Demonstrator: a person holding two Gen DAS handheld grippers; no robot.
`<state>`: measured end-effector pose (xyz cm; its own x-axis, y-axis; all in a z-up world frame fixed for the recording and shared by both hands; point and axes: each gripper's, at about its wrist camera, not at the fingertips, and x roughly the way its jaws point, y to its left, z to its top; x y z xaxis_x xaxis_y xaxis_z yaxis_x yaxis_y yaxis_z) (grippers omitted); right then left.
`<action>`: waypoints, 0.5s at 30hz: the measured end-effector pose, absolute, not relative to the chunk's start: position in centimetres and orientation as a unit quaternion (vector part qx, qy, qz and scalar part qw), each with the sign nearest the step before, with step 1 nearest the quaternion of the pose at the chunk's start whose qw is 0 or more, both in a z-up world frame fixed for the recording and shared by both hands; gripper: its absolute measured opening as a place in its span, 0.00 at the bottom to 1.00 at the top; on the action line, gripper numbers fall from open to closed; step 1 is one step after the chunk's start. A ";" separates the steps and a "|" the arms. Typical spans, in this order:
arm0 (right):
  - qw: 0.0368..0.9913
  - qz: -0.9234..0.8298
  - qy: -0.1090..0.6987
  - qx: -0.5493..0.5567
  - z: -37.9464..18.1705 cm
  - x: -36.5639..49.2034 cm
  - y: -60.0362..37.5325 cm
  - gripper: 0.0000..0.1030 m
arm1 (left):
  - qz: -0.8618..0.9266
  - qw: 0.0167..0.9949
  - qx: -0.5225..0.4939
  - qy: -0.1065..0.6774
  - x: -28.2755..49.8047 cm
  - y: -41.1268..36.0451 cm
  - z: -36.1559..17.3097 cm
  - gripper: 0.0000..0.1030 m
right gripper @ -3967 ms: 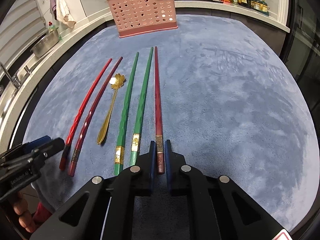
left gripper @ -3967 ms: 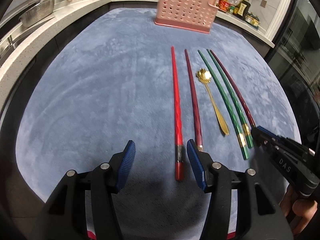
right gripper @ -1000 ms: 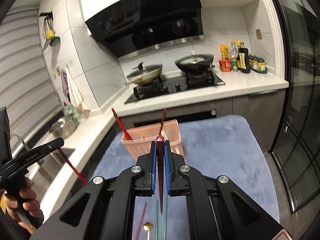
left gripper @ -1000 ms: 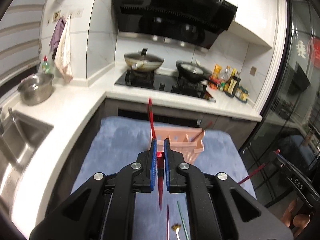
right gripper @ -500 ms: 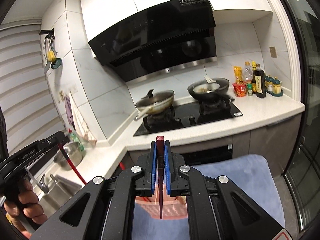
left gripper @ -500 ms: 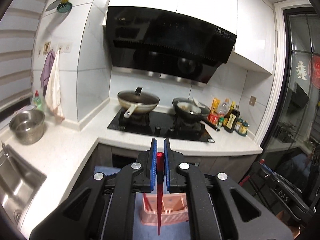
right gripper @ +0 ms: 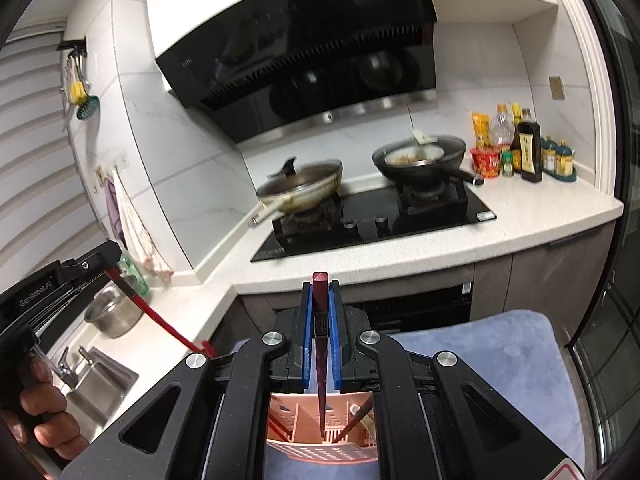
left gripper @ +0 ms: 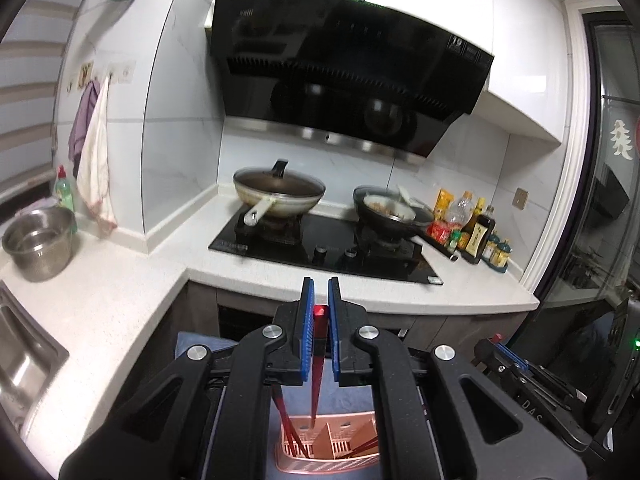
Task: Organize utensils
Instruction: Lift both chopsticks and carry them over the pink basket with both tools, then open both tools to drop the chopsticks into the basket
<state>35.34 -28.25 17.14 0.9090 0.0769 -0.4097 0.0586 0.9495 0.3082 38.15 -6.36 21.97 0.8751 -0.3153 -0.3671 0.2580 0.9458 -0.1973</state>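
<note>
Behind the stove's pans, over the blue mat (right gripper: 500, 360), my left hand-held gripper (left gripper: 319, 312) clamps a red chopstick (left gripper: 317, 364) and my right (right gripper: 320, 312) a maroon chopstick (right gripper: 320, 360), both tips above the pink basket (right gripper: 320, 446), so next I lower and release

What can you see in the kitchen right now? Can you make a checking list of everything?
Surface: blue mat under the pink basket.
Job's things: bright red chopstick and dark red chopstick, each pointing down into the basket; other chopsticks already inside.
Clutter: steel bowl, sauce bottles.
Grippers: left gripper shut on the bright red chopstick; right gripper shut on the dark red chopstick.
Cables: nothing seen.
Surroundings: two pans on the stove, range hood, sink.
</note>
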 end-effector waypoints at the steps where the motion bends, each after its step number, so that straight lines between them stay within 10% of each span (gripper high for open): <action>1: 0.962 0.005 0.220 0.161 16.5 35.7 -28.3 0.07 | -0.148 0.965 -0.071 0.206 38.4 -6.3 21.5 0.07; 15: 0.951 -0.003 0.266 0.154 12.6 36.8 -27.7 0.07 | -0.136 0.956 -0.076 0.247 39.7 -5.7 17.7 0.07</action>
